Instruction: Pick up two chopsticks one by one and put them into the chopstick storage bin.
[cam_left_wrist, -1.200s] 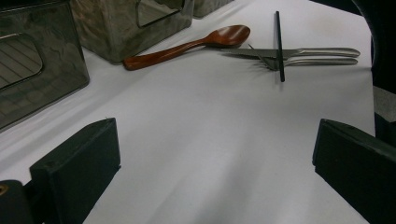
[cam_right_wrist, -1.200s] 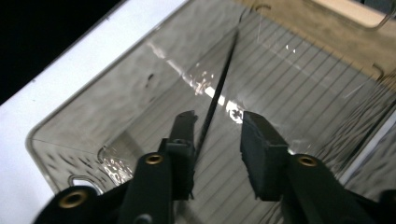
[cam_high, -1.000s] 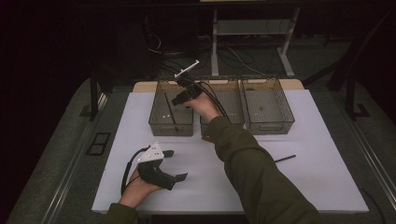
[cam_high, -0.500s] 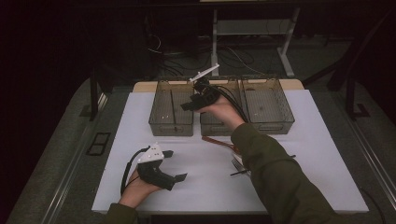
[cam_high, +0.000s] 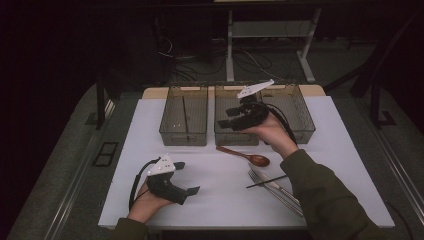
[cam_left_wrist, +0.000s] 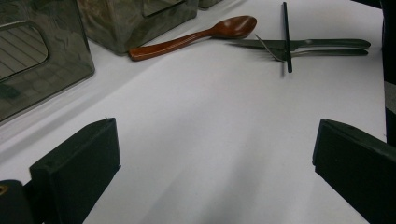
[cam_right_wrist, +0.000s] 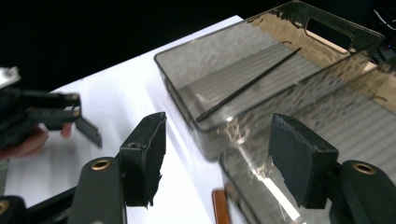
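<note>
Left hand-held gripper (cam_high: 186, 178): rested low on the white tabletop near its front left corner, held by the left hand (cam_high: 150, 202); jaws spread wide with nothing between them, bare sheet showing in the gap in the left gripper view.
Right hand-held gripper (cam_high: 227, 118): raised over the middle bin, held by the right hand (cam_high: 270, 132); jaws spread and empty in the right gripper view, pointed toward the left bin.
Bins: three smoky clear bins stood side by side along the far edge, left bin (cam_high: 183, 121), middle bin (cam_high: 231, 135), right bin (cam_high: 295, 107); middle and right touching, left one just apart.
Chopstick in bin (cam_right_wrist: 247, 85): one black stick lay lengthwise on the ribbed floor of the left bin.
Spoon (cam_high: 244, 155): brown wood, lay on the tabletop just in front of the middle bin, bowl toward the right.
Fork (cam_high: 274, 186): lay right of centre beside a knife (cam_left_wrist: 322, 43), both slanting toward the front right edge.
Chopstick (cam_high: 266, 181): black, lay across the fork and knife.
Tabletop (cam_high: 150, 135): white sheet over a pale wooden top, whose edge showed behind the bins.
Room: dark; grey floor around the table, cables and a white frame stand (cam_high: 230, 45) beyond it.
</note>
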